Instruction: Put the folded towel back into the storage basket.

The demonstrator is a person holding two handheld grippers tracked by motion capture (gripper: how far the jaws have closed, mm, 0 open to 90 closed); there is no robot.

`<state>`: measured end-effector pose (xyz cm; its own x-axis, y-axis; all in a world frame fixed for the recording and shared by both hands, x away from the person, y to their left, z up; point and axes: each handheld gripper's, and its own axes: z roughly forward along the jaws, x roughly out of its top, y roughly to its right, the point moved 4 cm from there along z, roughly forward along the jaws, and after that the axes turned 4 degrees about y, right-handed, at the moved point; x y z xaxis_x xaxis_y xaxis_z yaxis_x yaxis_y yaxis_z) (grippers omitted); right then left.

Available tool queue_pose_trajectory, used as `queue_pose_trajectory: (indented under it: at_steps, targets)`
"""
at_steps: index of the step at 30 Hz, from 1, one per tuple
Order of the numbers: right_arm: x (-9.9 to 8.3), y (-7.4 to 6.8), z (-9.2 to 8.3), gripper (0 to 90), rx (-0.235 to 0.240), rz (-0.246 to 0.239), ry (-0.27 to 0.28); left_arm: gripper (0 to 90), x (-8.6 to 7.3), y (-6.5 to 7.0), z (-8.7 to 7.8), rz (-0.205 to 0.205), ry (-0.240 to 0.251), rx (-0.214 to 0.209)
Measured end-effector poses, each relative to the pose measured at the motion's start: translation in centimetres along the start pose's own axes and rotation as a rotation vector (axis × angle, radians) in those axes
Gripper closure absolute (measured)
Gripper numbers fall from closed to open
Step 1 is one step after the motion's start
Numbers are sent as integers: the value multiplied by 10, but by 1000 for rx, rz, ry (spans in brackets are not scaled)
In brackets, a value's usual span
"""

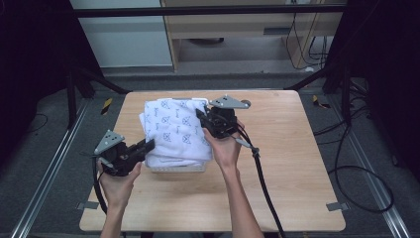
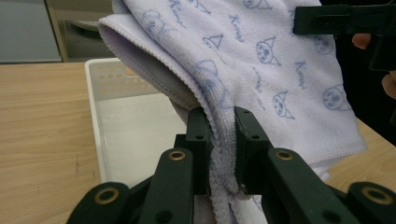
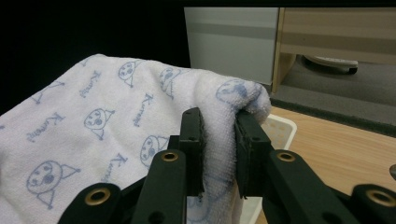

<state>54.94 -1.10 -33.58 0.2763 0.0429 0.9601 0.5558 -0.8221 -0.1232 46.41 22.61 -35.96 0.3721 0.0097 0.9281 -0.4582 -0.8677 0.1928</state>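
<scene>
A white towel (image 1: 176,130) printed with small blue cat faces hangs folded over a white plastic basket (image 1: 179,168) in the middle of the wooden table. My left gripper (image 1: 147,146) grips its near left edge, and in the left gripper view the two black jaws pinch a thick fold of the towel (image 2: 261,65) above the basket (image 2: 112,107). My right gripper (image 1: 201,115) holds the far right corner. In the right gripper view its jaws are shut on a bunched fold of towel (image 3: 93,121), with the basket's corner (image 3: 280,128) just behind.
The wooden table (image 1: 292,163) has bare surface to the right and in front of the basket. Black cables trail from both grippers toward the near edge. A metal frame, a light wooden cabinet (image 1: 237,25) and floor cables lie beyond the table.
</scene>
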Motion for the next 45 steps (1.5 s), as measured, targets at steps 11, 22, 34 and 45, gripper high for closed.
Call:
queue_pose_trajectory:
  at_steps: [11,22,34,45]
  targets:
    - [-3,0,19,756,-1,8,3,776,1,-15,9,-17,3,24]
    - [-10,1,43,755,-5,-4,-4,776,-7,-30,22,-28,-2,55]
    - [-22,8,63,756,-24,-7,-29,776,-17,-41,40,-25,-33,70]
    - [-32,11,75,755,-40,-12,-63,776,-27,-48,54,-30,-68,77]
